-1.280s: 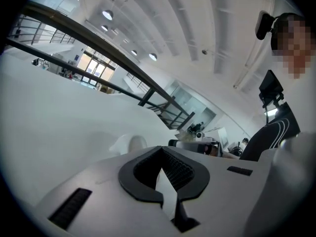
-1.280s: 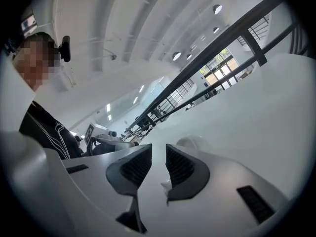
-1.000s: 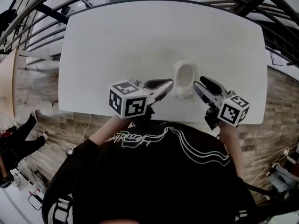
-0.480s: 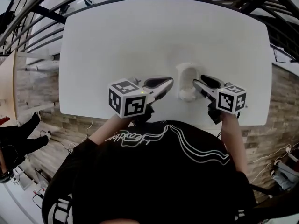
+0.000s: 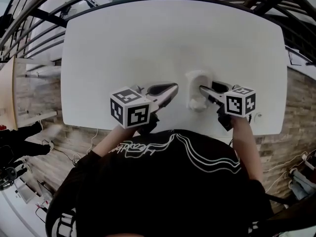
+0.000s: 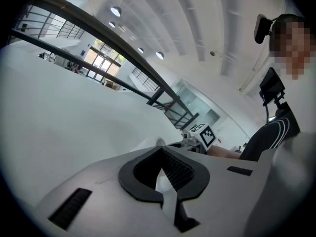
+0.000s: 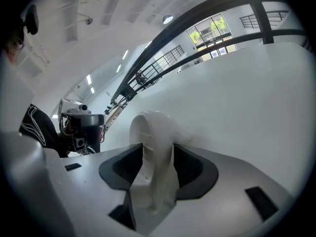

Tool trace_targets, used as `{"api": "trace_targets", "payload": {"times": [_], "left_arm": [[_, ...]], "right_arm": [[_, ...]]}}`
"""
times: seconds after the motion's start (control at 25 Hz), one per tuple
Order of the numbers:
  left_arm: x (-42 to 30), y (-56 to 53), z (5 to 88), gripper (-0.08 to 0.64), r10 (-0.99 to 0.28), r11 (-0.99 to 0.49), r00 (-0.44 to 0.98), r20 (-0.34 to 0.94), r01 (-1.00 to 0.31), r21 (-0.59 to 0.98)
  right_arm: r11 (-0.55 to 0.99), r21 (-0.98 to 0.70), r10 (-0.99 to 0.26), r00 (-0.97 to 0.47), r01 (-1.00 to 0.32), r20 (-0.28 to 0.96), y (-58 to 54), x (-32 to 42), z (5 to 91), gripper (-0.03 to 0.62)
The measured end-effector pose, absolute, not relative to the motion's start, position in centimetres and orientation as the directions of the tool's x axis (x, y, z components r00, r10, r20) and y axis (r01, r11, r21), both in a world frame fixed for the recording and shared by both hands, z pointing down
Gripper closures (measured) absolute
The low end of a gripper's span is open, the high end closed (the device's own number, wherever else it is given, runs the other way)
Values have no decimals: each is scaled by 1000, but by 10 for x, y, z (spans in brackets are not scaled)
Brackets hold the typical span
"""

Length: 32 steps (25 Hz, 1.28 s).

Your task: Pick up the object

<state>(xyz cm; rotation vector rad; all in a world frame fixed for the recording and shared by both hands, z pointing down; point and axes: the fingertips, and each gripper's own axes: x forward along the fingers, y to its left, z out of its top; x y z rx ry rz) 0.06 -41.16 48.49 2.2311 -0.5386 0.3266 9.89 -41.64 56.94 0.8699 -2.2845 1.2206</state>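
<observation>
Smooth glossy object [image 7: 154, 147], matt table [image 5: 148, 43]

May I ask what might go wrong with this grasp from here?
The right gripper has just been opening its jaws, which straddle the white object unclamped: closing on its rounded wall might squeeze it out. It lies near the front edge of the table, where a nudge could drop it.

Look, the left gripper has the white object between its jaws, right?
No, it's the right gripper that has the white object between its jaws, which have just been opening. The right gripper view shows it.
</observation>
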Motion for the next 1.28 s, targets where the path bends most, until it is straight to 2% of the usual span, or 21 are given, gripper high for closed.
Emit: {"api": "trace_targets", "payload": {"times": [0.56, 1.28], "left_arm": [[-12, -411, 484, 552, -308, -577, 866, 394, -499, 646], [-10, -391, 472, 552, -349, -567, 847, 402, -532, 629]], "right_arm": [[405, -631, -264, -745, -662, 612, -416, 89, 574, 428], [412, -618, -348, -742, -670, 573, -416, 90, 561, 456]]}}
